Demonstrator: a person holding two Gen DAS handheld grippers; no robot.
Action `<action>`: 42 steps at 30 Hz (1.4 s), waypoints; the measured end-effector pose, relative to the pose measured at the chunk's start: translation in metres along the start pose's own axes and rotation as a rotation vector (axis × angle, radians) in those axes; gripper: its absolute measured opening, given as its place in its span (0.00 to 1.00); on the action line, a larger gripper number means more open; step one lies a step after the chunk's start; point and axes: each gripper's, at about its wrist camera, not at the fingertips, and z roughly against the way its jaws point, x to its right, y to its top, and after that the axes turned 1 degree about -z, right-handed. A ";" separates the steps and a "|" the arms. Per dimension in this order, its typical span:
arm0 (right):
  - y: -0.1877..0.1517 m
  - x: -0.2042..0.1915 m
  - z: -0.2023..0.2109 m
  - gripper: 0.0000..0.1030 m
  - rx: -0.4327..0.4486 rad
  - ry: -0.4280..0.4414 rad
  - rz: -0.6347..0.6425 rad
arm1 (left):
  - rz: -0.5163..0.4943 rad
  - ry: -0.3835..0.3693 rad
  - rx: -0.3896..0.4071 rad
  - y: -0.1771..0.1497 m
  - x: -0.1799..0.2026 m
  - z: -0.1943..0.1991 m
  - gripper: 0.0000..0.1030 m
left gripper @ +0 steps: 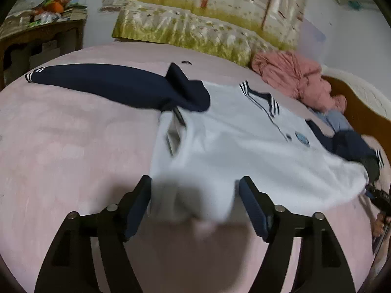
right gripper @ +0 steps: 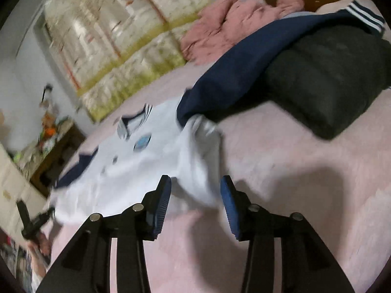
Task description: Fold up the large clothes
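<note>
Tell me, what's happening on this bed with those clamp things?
A person holding a two-finger gripper in each hand is folding a white jacket with navy sleeves spread on a pink bed. The left gripper and right gripper are both open at the hem, fabric between the jaws but not pinched. A pink garment lies heaped behind.

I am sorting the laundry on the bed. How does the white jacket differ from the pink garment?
The white jacket lies spread flat mid-bed; the pink garment is crumpled in a heap by the pillow. The jacket has navy sleeves and striped trim; the pink garment is one colour. Both rest on the pink bedcover.
</note>
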 end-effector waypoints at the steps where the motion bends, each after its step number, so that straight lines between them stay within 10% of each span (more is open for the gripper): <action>1: -0.003 -0.003 -0.001 0.41 -0.018 -0.022 0.016 | -0.009 0.006 -0.015 -0.003 0.001 0.000 0.73; 3: -0.003 -0.003 -0.011 0.28 -0.059 -0.125 0.028 | -0.005 0.059 -0.062 -0.003 0.001 -0.010 0.73; 5: 0.001 -0.002 -0.018 0.09 -0.081 -0.199 0.024 | 0.009 0.083 -0.108 -0.003 -0.002 -0.019 0.33; 8: 0.001 -0.028 0.008 0.06 0.071 -0.367 0.120 | -0.014 0.107 -0.101 -0.004 0.002 -0.021 0.16; 15: 0.014 -0.021 -0.005 0.07 0.054 -0.467 0.143 | 0.053 0.072 -0.049 -0.007 -0.012 -0.010 0.17; 17: 0.013 -0.005 -0.001 0.08 0.082 -0.627 0.042 | 0.044 0.097 -0.046 -0.007 -0.010 -0.009 0.25; 21: 0.013 0.008 0.021 0.08 0.138 -0.456 -0.021 | -0.065 0.215 -0.038 -0.010 0.013 -0.010 0.31; 27: 0.022 -0.013 0.019 0.10 0.157 -0.267 0.054 | -0.055 0.204 -0.016 -0.010 0.007 -0.007 0.32; 37: -0.024 -0.084 0.007 0.13 0.201 -0.293 0.162 | -0.165 0.240 0.212 -0.019 0.032 0.034 0.31; 42: -0.033 -0.097 -0.008 0.18 0.162 -0.395 0.237 | -0.138 0.156 0.401 -0.027 0.027 0.070 0.57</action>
